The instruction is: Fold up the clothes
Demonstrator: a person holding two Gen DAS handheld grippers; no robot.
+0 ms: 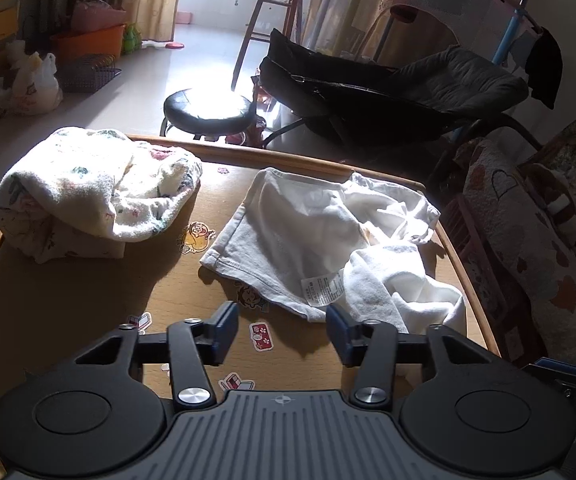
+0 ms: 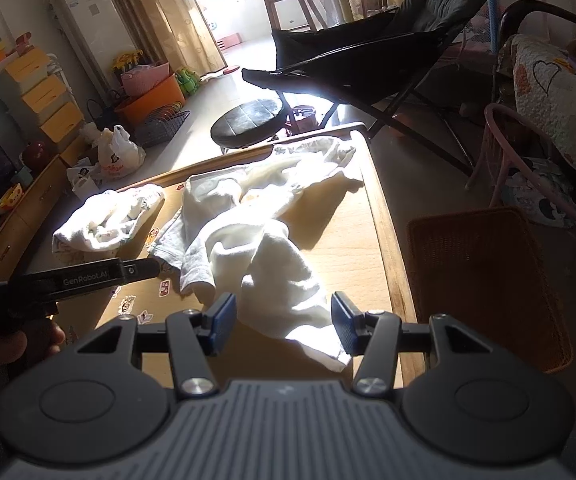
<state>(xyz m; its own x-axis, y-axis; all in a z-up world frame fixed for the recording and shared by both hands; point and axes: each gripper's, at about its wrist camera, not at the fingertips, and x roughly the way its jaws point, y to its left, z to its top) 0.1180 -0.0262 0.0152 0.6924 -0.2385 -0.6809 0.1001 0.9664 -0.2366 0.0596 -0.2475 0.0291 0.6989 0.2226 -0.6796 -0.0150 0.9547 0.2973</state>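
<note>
- Left wrist view: left tongs (image 1: 283, 334) spread, holding nothing; crumpled white garment (image 1: 328, 240) lies just ahead, care label showing.
- Right tongs (image 2: 283, 326) spread, straddling the garment's near corner.
- Bare table (image 1: 67, 300) lies left; printed towel bundle (image 1: 95, 188) farther left.
- Garment's folds hide its shape.

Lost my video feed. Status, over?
Left gripper open, right gripper open, both empty. White garment crumpled on table. Floral towel bundled alongside, apart.

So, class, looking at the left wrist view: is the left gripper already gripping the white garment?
No. The left gripper is open above the table, its fingers empty beside the white garment.
</note>
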